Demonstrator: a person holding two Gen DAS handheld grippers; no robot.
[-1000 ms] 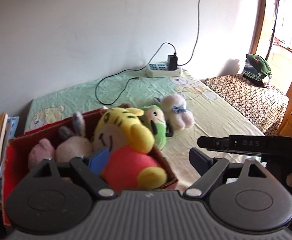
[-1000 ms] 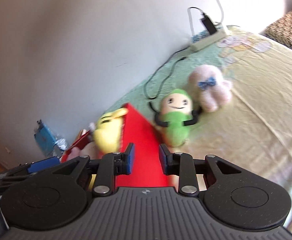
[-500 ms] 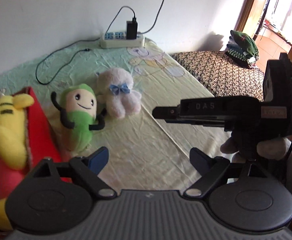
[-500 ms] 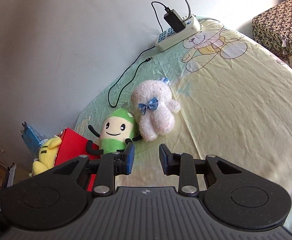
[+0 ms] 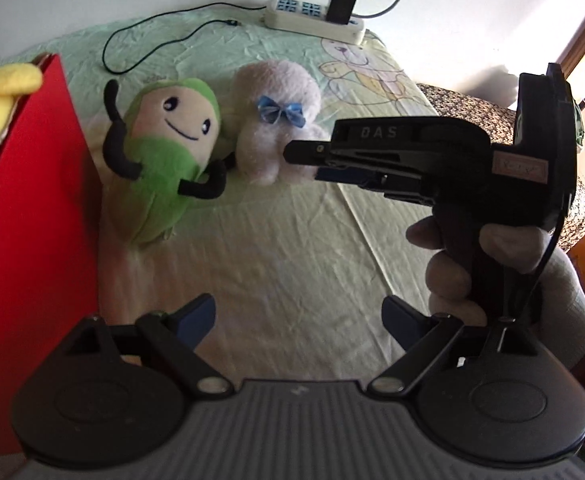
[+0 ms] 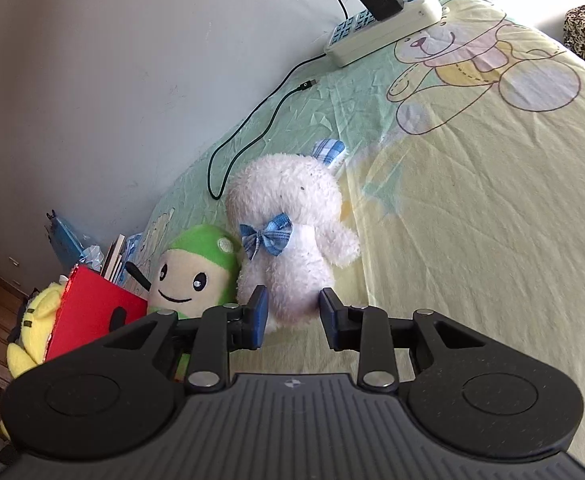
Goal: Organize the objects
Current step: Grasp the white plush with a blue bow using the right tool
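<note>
Covering bed: wrinkled bear-print sheet (image 6: 472, 184), power strip (image 6: 380, 20) w/ white wall.

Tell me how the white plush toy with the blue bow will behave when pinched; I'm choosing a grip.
The white plush toy looks fluffy and soft, so it will probably squash between the right gripper fingers. It seems light, so it should lift easily. Lying flat on the bed sheet, it is unlikely to roll.

Two plush toys (image 5: 160, 160) on bed (image 5: 292, 264) — box (image 5: 32, 216) left, power strip (image 5: 314, 20) behind.
</note>
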